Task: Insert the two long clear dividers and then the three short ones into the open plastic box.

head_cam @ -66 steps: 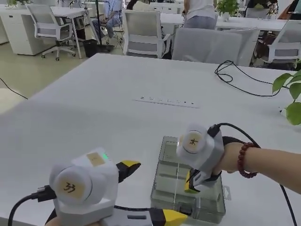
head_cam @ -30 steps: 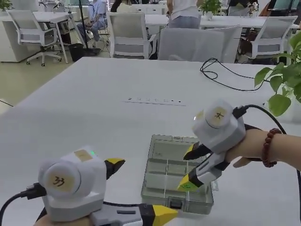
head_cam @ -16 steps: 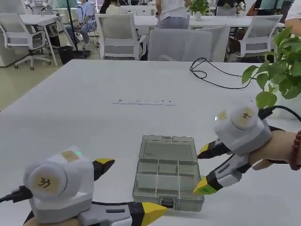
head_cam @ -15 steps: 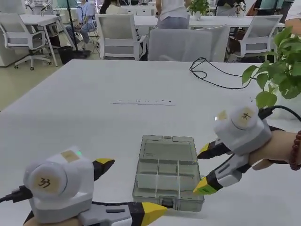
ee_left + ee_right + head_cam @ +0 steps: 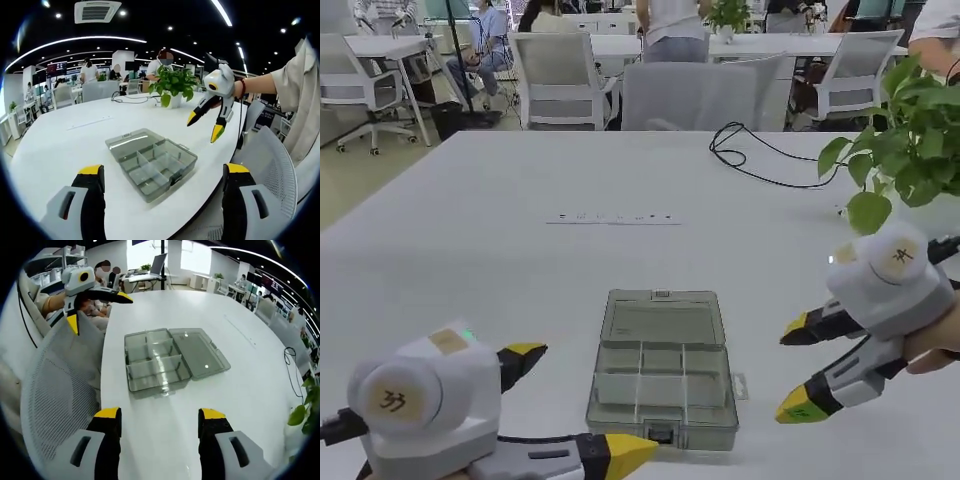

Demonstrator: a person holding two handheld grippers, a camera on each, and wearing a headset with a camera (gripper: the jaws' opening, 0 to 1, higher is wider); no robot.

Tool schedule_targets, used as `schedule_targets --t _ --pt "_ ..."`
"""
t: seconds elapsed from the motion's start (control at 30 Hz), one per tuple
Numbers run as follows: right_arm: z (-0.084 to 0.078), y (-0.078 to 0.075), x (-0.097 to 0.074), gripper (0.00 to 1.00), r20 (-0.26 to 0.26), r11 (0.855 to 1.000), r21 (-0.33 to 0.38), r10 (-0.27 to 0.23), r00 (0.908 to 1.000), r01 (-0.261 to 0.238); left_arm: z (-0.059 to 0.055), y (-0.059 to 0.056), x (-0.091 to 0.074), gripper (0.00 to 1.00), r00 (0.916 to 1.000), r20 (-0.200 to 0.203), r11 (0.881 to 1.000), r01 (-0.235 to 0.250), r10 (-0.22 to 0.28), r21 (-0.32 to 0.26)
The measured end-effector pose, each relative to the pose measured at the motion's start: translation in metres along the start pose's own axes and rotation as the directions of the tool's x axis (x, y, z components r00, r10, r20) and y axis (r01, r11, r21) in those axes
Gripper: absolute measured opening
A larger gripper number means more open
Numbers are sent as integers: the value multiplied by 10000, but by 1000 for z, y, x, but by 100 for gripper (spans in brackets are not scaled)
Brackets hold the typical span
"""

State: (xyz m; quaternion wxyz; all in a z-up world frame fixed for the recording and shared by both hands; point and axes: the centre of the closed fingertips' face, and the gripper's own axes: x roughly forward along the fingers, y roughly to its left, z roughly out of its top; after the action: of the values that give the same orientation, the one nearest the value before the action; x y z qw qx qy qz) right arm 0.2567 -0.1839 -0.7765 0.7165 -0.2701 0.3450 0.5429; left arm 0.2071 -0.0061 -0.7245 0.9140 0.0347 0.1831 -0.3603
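The clear plastic box (image 5: 660, 400) sits near the table's front edge, its lid (image 5: 660, 322) lying open flat behind it. Clear dividers (image 5: 642, 372) stand inside and split the tray into several compartments. The box also shows in the left gripper view (image 5: 160, 165) and the right gripper view (image 5: 150, 371). My left gripper (image 5: 578, 402) is open, low and to the left of the box. To the right of the box my right gripper (image 5: 791, 370) hangs open with nothing in it. Each gripper appears in the other's view: the right gripper (image 5: 204, 127), the left gripper (image 5: 99, 310).
A potted plant (image 5: 900, 130) stands at the table's right side. A black cable (image 5: 760, 160) loops at the back, and a flat white strip (image 5: 610, 217) lies mid-table. Chairs (image 5: 560, 70) line the far edge; a mesh chair (image 5: 55, 390) is by the near edge.
My right gripper has come up out of the box and moved off to the right, open. The head camera has shifted. The left gripper has stayed open at the lower left.
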Motion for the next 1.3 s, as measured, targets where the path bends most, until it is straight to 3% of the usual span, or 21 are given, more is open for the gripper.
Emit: schedule_targets --t 0.27,0.4,0.57,0.7,0.93,1.13,1.3 --pt "-30 -13 -12 64 -341 9994 232 -245 9991 253 -1 0 0 100 9999 -51 10000 -87 87 -1" --pt "-44 -11 -17 63 -481 9989 311 -339 9983 354 1 1 0 100 9998 22 9998 -198 198 42" --pt "-73 -12 -22 62 -993 9992 281 -256 9947 285 2 2 0 99 9996 84 9997 -255 255 45" --pt "-84 -7 -23 60 -1262 9991 354 -203 9918 250 1 2 1 99 9996 24 9996 -290 290 22" --pt "-110 -7 -23 57 -1941 9995 257 -116 9809 169 -1 2 1 97 9994 -74 9994 -348 348 78" --pt "-127 0 -22 51 -2695 9972 -646 179 9628 -366 -1 3 1 94 9989 -49 9989 -464 464 14" --pt "-133 -7 -20 49 -2772 9963 -738 214 9606 -435 -1 5 0 93 9984 -54 9984 -558 558 -16"
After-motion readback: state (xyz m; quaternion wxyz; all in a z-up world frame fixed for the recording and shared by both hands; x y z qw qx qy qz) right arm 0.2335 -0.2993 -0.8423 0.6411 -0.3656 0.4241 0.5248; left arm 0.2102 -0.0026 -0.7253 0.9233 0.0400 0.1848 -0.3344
